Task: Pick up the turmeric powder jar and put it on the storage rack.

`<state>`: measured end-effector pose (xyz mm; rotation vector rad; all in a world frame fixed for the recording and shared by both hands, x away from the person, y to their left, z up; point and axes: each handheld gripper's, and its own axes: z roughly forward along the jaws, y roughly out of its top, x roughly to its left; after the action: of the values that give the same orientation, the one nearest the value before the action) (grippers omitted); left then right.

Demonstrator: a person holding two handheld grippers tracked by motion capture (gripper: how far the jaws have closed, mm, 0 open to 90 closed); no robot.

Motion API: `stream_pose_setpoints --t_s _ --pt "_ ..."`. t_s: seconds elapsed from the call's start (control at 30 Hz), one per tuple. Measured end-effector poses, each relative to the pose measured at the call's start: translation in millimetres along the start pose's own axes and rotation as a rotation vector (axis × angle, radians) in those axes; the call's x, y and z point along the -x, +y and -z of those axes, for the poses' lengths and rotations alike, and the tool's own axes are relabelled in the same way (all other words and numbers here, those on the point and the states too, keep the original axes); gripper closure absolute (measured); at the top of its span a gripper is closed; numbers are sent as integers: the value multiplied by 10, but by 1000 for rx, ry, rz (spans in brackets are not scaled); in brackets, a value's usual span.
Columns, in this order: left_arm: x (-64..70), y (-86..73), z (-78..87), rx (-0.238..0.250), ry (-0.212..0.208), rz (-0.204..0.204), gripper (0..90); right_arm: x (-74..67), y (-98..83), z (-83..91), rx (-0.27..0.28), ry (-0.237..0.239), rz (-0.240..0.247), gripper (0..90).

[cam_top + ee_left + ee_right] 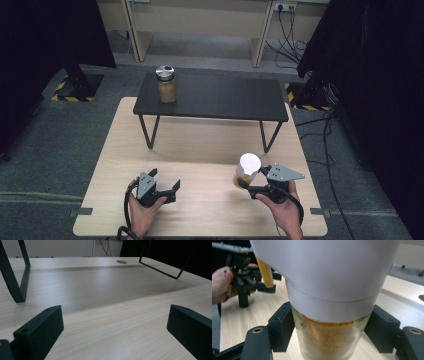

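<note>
The white-capped jar (247, 170) of amber powder sits toward the right of the wooden counter (200, 150), and we start at the left, where our left tongs (161, 187) rest low over the bare wood with jaws spread wide and nothing between them. Farther back, a black raised shelf (215, 97) carries a silver-lidded jar (166, 84). At the right, our right tongs (329, 332) pinch the white-capped jar's glass body just below its cap.
</note>
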<state>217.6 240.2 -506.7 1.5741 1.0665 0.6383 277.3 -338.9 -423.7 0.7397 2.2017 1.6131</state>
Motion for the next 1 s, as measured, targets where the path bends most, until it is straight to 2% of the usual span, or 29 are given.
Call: stream_pose_setpoints --t_s 0.23,0.43,0.67,0.73,0.83,0.9,1.0 --pt "-1 7 -4 -4 3 6 1 22 231 42 -1 -29 -1 308" --pt "-1 10 -6 -5 4 7 1 60 407 53 -14 -35 7 308" --pt "-4 12 -6 -6 5 11 1 118 608 92 -2 -43 8 308" --pt "-3 14 -7 -8 5 12 1 156 730 117 7 -51 9 308" --pt "4 15 -9 -8 6 9 1 179 803 128 12 -54 9 308" --pt "8 15 -10 -8 7 7 1 207 967 148 10 -63 17 308" --pt "7 15 -10 -9 7 9 1 225 1112 162 9 -73 26 308"
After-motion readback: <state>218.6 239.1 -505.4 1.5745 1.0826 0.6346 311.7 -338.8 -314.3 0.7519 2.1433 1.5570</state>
